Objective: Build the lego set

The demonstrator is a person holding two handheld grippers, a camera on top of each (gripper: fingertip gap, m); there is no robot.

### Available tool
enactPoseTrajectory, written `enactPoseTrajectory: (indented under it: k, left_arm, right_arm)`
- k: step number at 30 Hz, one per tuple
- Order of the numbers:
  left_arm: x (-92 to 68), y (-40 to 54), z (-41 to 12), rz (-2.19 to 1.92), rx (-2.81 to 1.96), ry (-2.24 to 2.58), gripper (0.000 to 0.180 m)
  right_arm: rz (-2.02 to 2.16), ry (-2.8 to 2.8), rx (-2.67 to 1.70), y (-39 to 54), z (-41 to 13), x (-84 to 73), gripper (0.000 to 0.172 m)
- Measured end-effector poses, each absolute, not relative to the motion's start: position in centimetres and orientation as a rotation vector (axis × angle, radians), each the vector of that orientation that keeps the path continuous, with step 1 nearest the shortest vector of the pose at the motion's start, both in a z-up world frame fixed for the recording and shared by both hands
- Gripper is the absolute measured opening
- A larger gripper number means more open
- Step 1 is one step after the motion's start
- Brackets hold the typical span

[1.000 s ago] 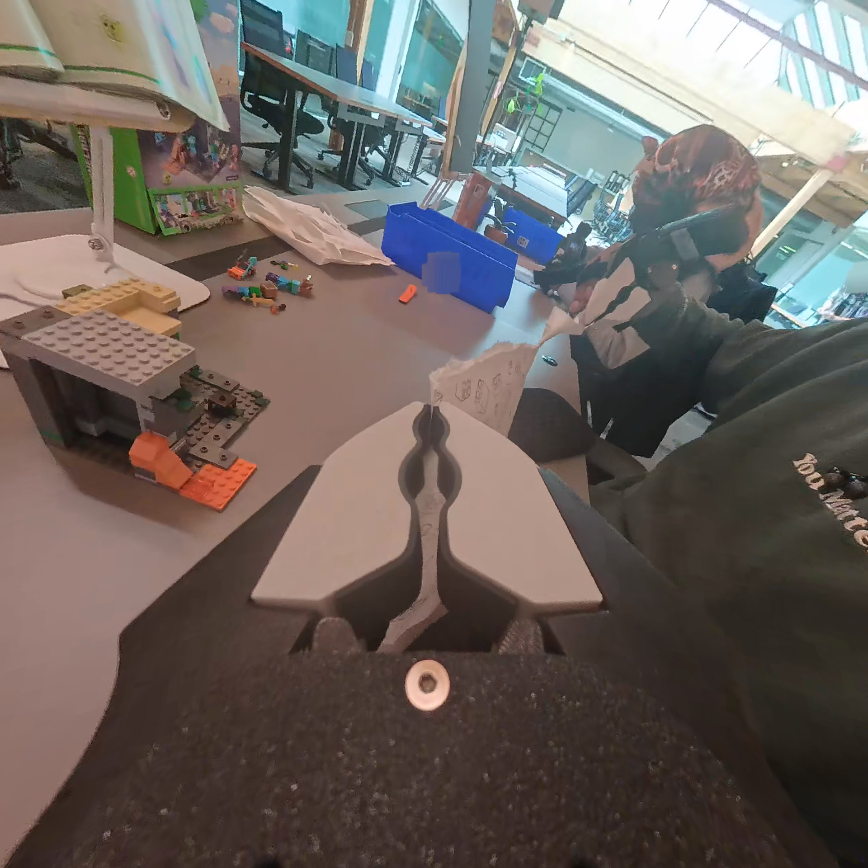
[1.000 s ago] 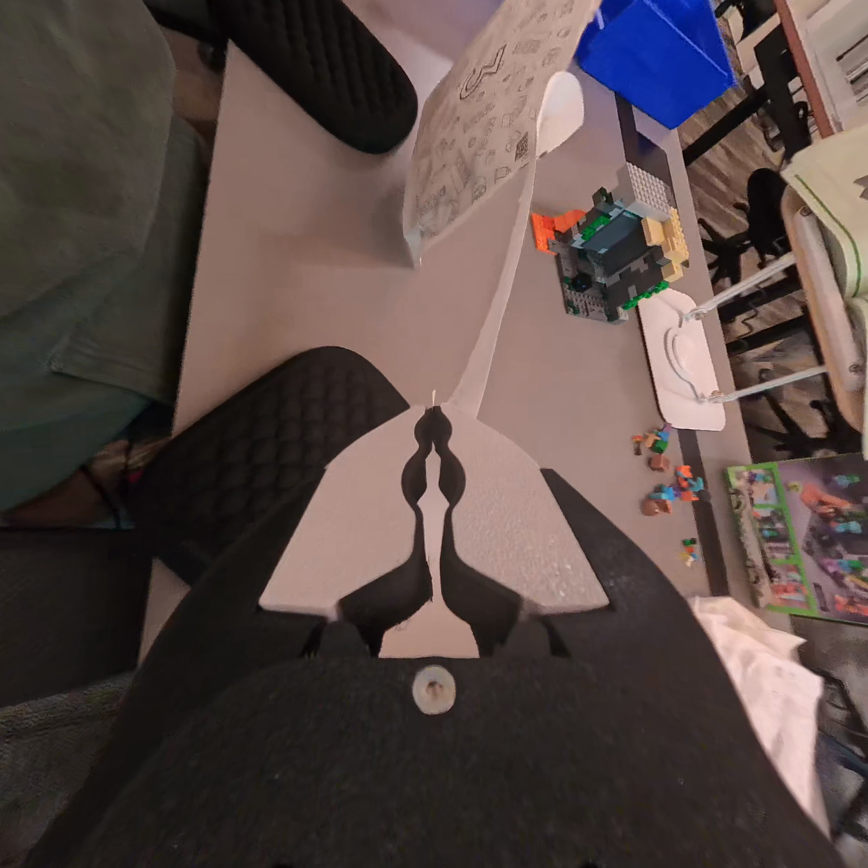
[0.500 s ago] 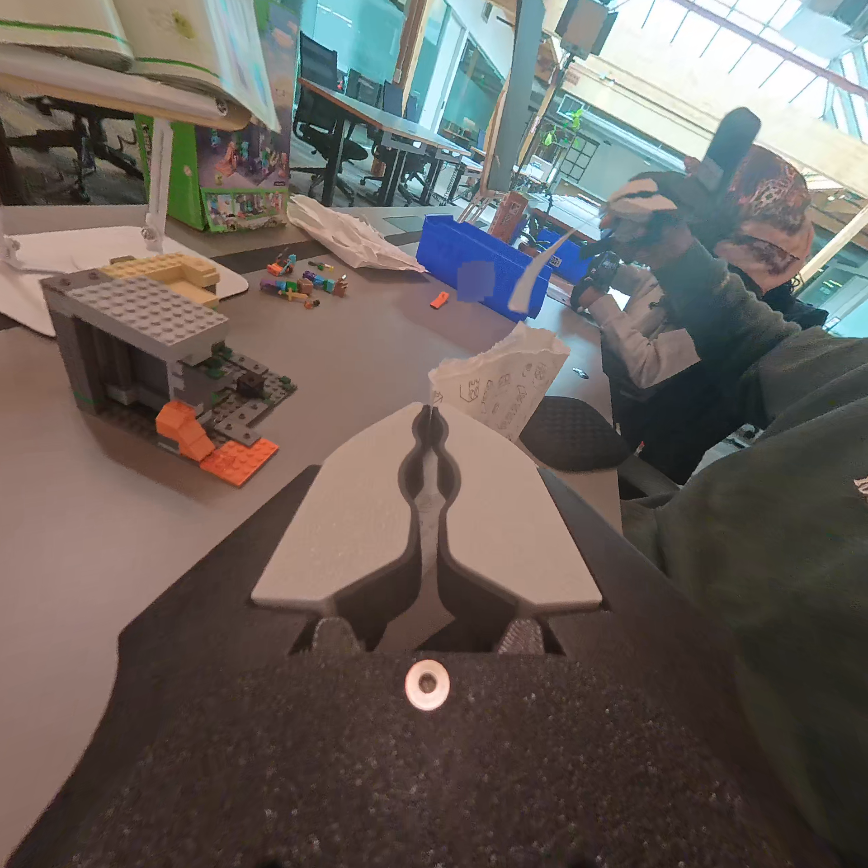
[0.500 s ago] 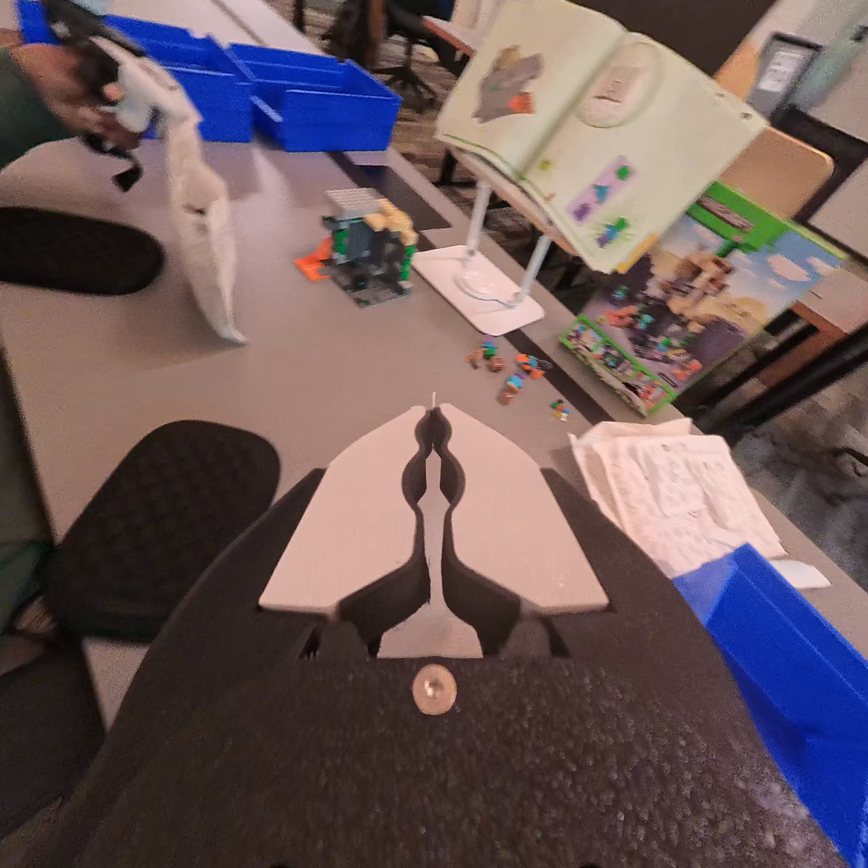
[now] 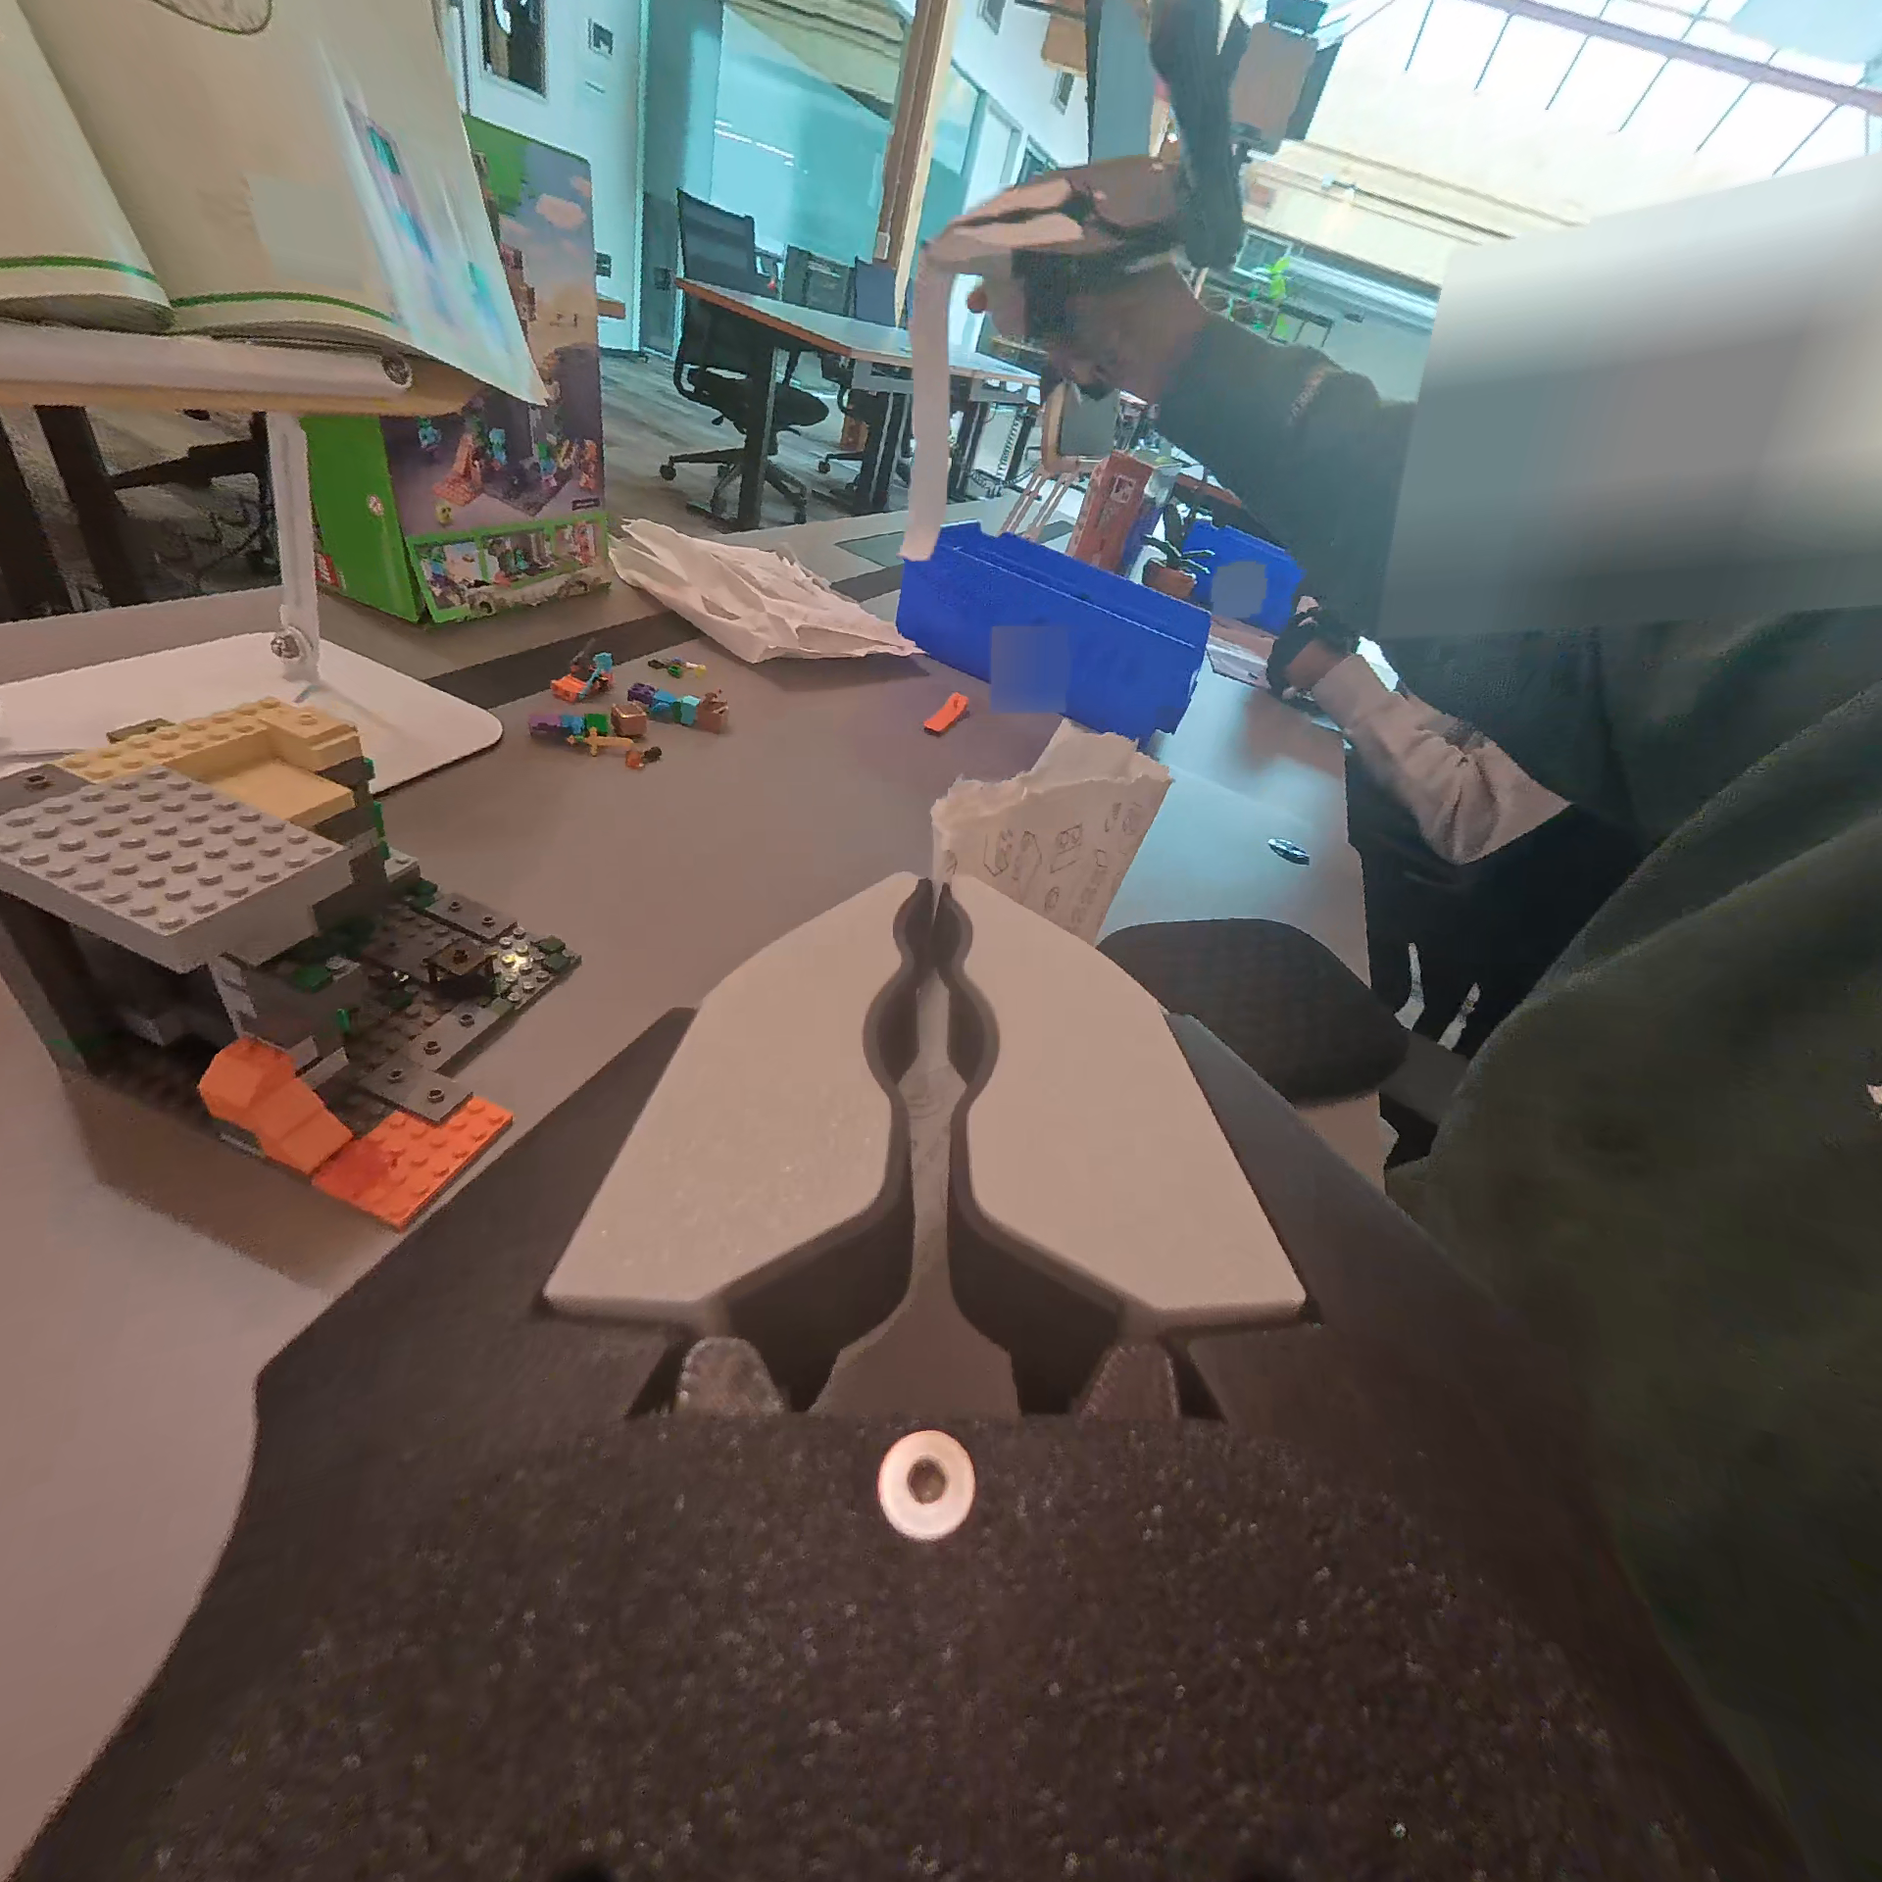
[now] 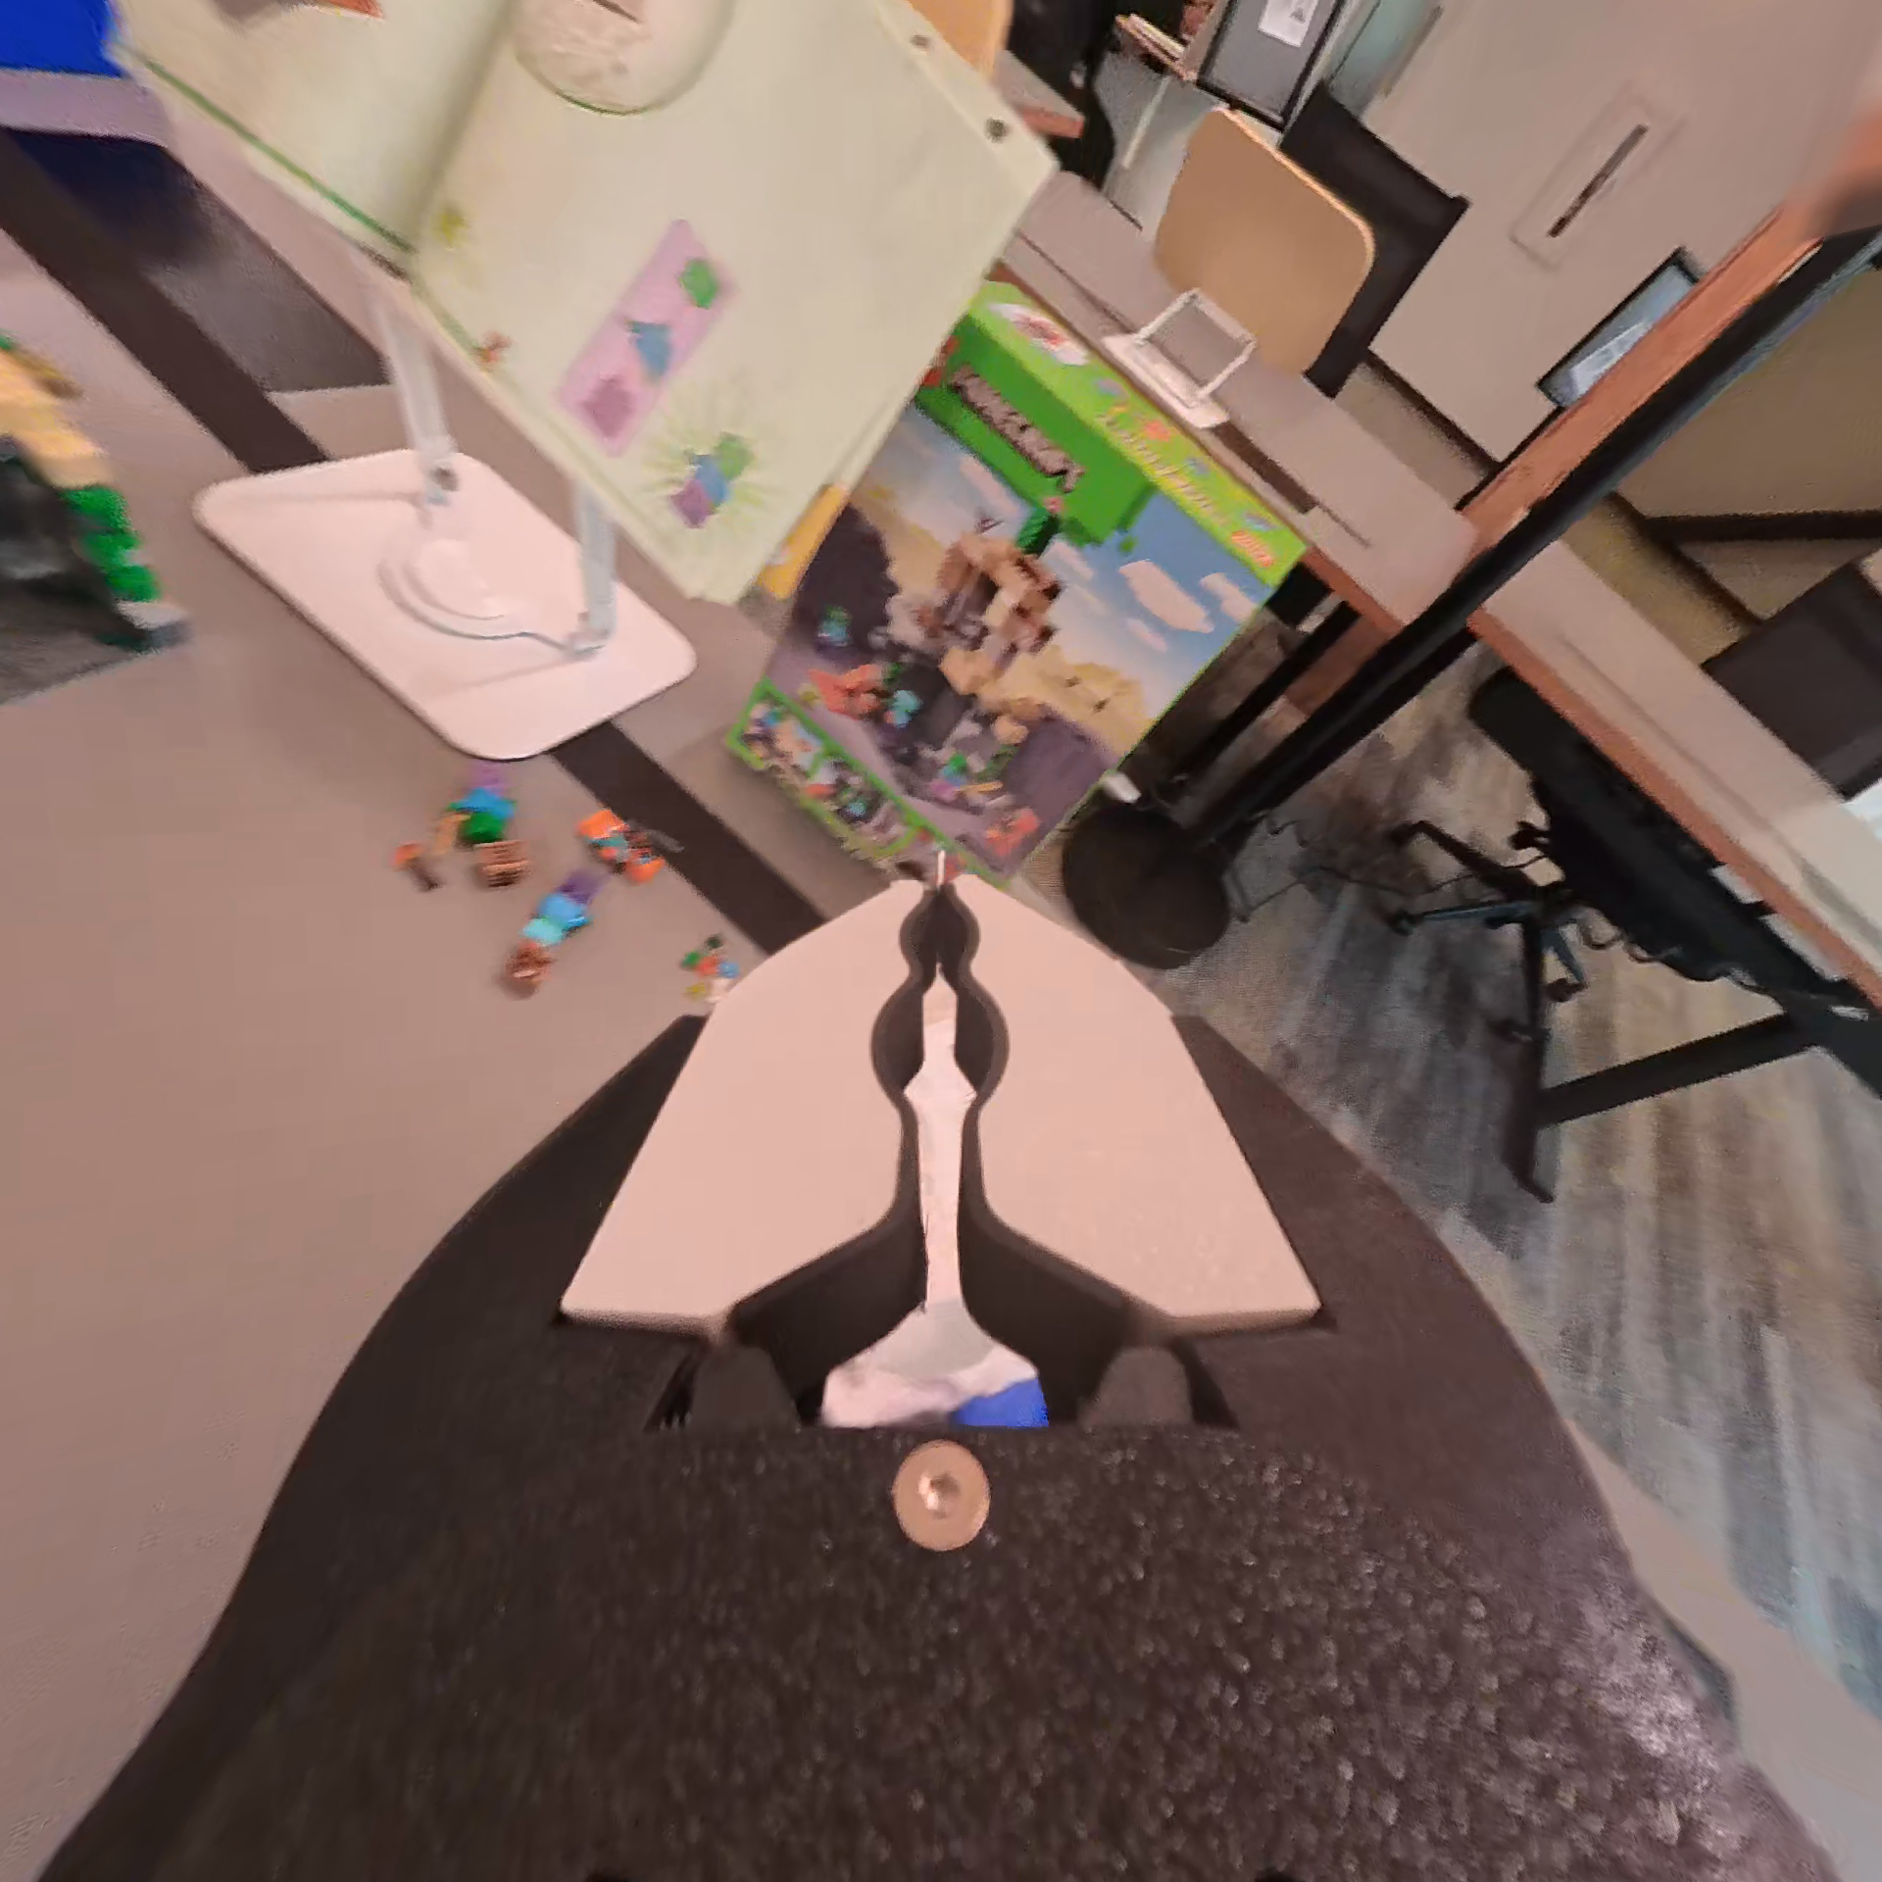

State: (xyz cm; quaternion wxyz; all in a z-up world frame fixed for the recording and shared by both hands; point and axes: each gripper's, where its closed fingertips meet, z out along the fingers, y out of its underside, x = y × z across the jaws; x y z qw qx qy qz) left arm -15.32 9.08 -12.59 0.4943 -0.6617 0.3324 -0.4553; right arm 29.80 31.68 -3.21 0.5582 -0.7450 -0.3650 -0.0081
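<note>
left wrist view: left gripper [image 5: 933, 896] jaws clamp the torn white printed paper bag [image 5: 1059, 845] upright over the grey desk [image 5: 713, 866]; right gripper [image 5: 978, 229], raised far above, pinches its dangling torn-off white paper strip [image 5: 929, 407].

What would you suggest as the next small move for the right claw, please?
Probably lower the right claw toward the blue bin and open it there. It is shut on a torn white paper strip dangling above that bin, while the left claw grips the torn-open paper bag.
</note>
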Motion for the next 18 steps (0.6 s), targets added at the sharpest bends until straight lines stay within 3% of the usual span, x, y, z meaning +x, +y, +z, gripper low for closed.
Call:
enactPoseTrajectory:
  k: [12,18]
  left_arm:
    - [-13.8,9.7,-13.8,-1.108,-1.663,0.716,0.0]
    - [-12.6,10.3,-14.5,-1.157,-1.677,0.69,0.0]
  right_arm:
    - [-0.522,-0.997,-1.836,45.2,-7.9,40.7,0.0]
    - [-0.443,-1.001,-2.095,44.6,-17.4,44.0,0.0]
